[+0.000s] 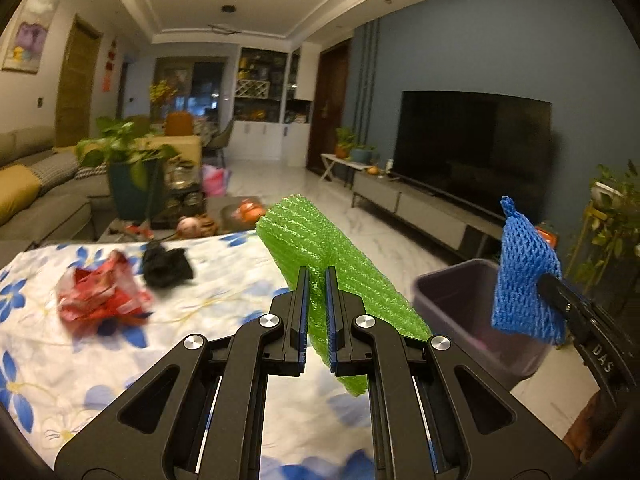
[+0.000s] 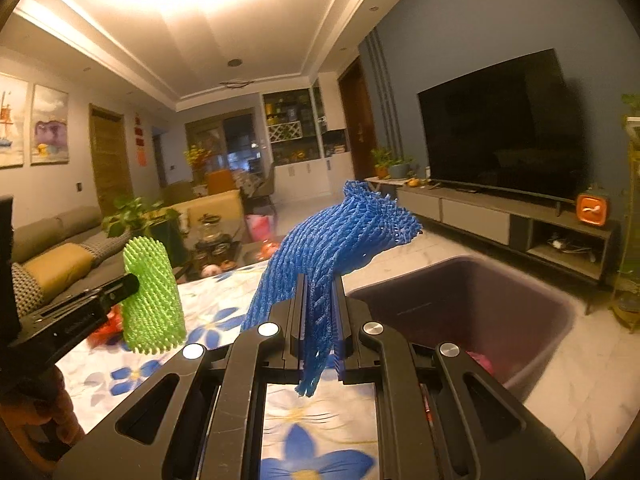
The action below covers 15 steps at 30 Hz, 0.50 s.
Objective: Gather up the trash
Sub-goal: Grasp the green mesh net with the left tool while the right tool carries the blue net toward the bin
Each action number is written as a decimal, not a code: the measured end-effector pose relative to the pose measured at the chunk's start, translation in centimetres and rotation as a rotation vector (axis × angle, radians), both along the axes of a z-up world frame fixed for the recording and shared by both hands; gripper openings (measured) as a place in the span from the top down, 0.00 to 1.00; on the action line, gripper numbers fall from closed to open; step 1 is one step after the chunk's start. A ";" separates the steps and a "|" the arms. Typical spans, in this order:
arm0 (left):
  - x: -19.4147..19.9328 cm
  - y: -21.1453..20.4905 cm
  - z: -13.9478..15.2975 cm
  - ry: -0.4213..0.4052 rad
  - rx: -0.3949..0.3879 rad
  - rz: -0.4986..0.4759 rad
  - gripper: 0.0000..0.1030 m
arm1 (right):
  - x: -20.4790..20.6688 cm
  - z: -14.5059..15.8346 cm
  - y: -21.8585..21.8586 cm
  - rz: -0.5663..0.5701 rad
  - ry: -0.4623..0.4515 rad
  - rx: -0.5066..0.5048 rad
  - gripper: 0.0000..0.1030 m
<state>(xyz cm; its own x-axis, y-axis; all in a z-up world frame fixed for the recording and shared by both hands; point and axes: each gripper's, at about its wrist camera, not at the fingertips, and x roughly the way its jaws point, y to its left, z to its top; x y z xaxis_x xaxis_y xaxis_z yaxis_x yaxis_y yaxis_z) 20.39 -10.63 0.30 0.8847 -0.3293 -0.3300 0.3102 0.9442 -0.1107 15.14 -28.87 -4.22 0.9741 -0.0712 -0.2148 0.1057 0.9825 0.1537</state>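
My left gripper is shut on a green foam net sleeve, held up above the flowered table. My right gripper is shut on a blue foam net sleeve, also lifted off the table. Each wrist view shows the other hand's load: the blue foam net sleeve at the right, the green foam net sleeve at the left. A dark purple bin stands on the floor just past the table's right edge, with something pink inside. A crumpled red wrapper and a black crumpled piece lie on the table.
Beyond the table stand a low coffee table with jars and fruit, a potted plant and a grey sofa. A TV on a long stand fills the right wall. White marble floor lies between.
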 end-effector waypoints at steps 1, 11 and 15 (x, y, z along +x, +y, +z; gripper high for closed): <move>0.0 -0.5 0.1 -0.002 0.001 -0.009 0.93 | -0.2 0.1 -0.5 -0.014 -0.005 -0.001 0.89; -0.2 -7.2 1.0 -0.034 -0.006 -0.189 0.93 | -1.4 0.2 -5.5 -0.142 -0.030 -0.001 0.89; 0.4 -9.2 0.5 -0.025 -0.012 -0.243 0.93 | -1.2 -0.2 -6.5 -0.165 -0.017 0.000 0.89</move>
<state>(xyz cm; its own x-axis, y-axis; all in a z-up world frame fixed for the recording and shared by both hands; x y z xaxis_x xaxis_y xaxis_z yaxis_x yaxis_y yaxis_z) 20.83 -19.79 0.83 0.7867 -0.5373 -0.3040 0.5310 0.8401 -0.1106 13.90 -35.33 -4.43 0.9526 -0.2308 -0.1981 0.2632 0.9519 0.1571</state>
